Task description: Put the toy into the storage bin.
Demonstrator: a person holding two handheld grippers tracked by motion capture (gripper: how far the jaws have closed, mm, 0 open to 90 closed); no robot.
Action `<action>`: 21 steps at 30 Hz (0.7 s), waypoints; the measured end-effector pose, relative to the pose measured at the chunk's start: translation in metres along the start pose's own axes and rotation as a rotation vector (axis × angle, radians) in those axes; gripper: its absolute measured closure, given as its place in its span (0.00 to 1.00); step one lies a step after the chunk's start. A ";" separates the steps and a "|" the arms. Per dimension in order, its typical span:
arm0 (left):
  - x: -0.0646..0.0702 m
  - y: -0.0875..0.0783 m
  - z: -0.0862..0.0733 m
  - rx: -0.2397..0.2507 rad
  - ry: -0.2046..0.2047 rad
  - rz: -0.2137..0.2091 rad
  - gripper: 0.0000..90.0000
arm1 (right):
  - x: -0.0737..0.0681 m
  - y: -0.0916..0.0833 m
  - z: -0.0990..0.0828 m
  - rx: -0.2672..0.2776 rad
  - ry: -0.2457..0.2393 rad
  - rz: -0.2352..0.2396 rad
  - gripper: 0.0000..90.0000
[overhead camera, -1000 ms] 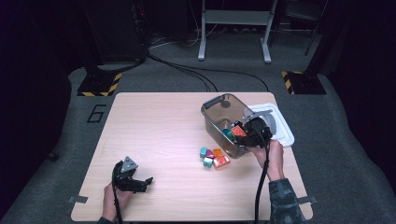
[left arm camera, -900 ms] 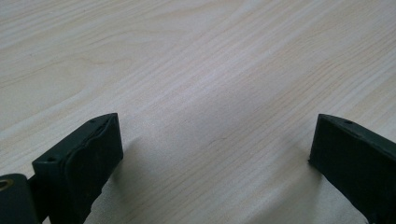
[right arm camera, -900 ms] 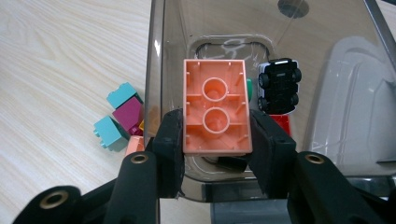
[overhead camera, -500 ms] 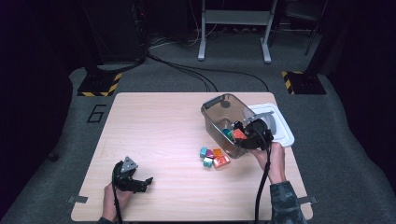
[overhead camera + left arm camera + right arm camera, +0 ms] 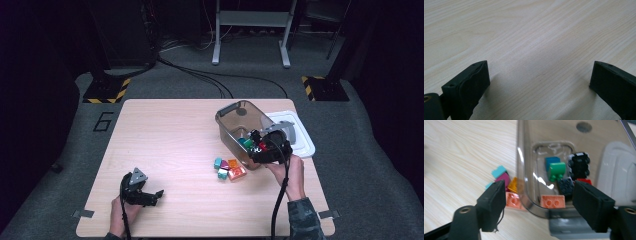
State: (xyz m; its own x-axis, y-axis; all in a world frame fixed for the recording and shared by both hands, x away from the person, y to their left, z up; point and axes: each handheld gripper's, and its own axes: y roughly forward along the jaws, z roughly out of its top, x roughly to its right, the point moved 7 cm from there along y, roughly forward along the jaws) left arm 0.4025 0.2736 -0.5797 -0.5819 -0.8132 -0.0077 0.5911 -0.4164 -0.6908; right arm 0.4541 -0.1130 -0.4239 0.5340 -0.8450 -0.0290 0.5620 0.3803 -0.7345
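A clear brownish bin [image 5: 235, 120] stands right of the table's middle. My right gripper [image 5: 256, 143] hovers over its near end. Its jaws have just been opening and now stand open [image 5: 541, 192], straddling the bin's near rim [image 5: 534, 207]. A salmon brick [image 5: 552, 201] lies loose on the bin floor below them, untouched by the pads. Blue [image 5: 552, 161], green [image 5: 557, 171], black [image 5: 579, 165] and red [image 5: 584, 180] bricks also lie in the bin. My left gripper [image 5: 156, 195] rests open on the bare table [image 5: 539, 72] at the front left.
Loose bricks lie on the table just left of the bin: cyan [image 5: 499, 171], magenta [image 5: 503, 178], yellow [image 5: 512, 184] and salmon [image 5: 511, 200], a cluster [image 5: 227, 167]. A white lid [image 5: 300, 137] lies right of the bin. The wooden table [image 5: 165, 135] has room at left.
The right gripper's jaws have spread apart over the bin, and the orange brick seen at its tips now lies in the bin. The left gripper has stayed put.
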 end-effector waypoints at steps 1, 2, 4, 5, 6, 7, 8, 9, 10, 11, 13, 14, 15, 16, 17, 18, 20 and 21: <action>0.000 0.000 0.000 -0.001 0.003 0.001 0.03 | -0.003 0.000 0.001 0.009 -0.010 0.001 0.23; 0.000 0.000 0.000 0.000 0.002 0.001 0.03 | -0.008 -0.001 0.003 0.017 -0.019 0.007 0.22; 0.000 0.000 0.000 -0.001 0.004 0.001 0.03 | -0.015 -0.002 0.005 0.031 -0.033 0.014 0.21; 0.000 0.000 0.000 0.000 0.000 0.001 0.03 | -0.025 -0.001 0.007 0.037 -0.053 0.027 0.18; 0.000 0.000 0.000 -0.001 0.003 0.001 0.03 | -0.031 -0.001 0.008 0.045 -0.066 0.038 0.17; 0.000 0.000 0.000 -0.001 0.003 0.001 0.03 | -0.037 0.000 0.010 0.052 -0.078 0.050 0.17; 0.000 0.000 0.000 -0.001 0.003 0.001 0.03 | -0.037 0.000 0.010 0.052 -0.078 0.050 0.17; 0.000 0.000 0.000 -0.001 0.003 0.001 0.03 | -0.050 0.003 0.011 0.053 -0.104 0.064 0.16; 0.000 0.000 0.000 -0.001 0.004 0.001 0.03 | -0.055 0.005 0.011 0.052 -0.117 0.070 0.15; 0.000 0.000 0.000 -0.001 0.005 0.001 0.03 | -0.061 0.007 0.011 0.047 -0.124 0.075 0.14; 0.000 0.000 0.000 -0.001 0.003 0.001 0.03 | -0.073 0.013 0.010 0.054 -0.152 0.097 0.12; 0.000 0.000 0.000 -0.001 0.003 0.001 0.03 | -0.073 0.013 0.010 0.054 -0.152 0.097 0.12; -0.001 0.000 0.000 -0.002 0.008 0.000 0.03 | -0.081 0.020 0.007 0.041 -0.170 0.111 0.10; 0.000 0.000 0.000 -0.001 0.003 0.001 0.03 | -0.081 0.020 0.007 0.041 -0.170 0.111 0.10; -0.001 0.000 0.000 -0.001 0.008 0.000 0.03 | -0.089 0.027 0.003 0.027 -0.181 0.125 0.09; -0.001 0.000 0.000 -0.001 0.008 0.000 0.03 | -0.089 0.027 0.003 0.027 -0.181 0.125 0.09; 0.000 0.000 0.000 -0.001 0.004 0.001 0.03 | -0.098 0.039 -0.003 0.021 -0.211 0.135 0.15; 0.000 0.000 0.000 0.000 0.004 0.001 0.03 | -0.100 0.041 -0.004 0.025 -0.216 0.135 0.16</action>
State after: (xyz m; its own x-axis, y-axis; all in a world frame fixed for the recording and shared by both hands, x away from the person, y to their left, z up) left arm 0.4026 0.2739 -0.5796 -0.5830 -0.8124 -0.0112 0.5917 -0.4150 -0.6911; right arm 0.4213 -0.0144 -0.4543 0.7262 -0.6872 0.0216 0.4905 0.4958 -0.7166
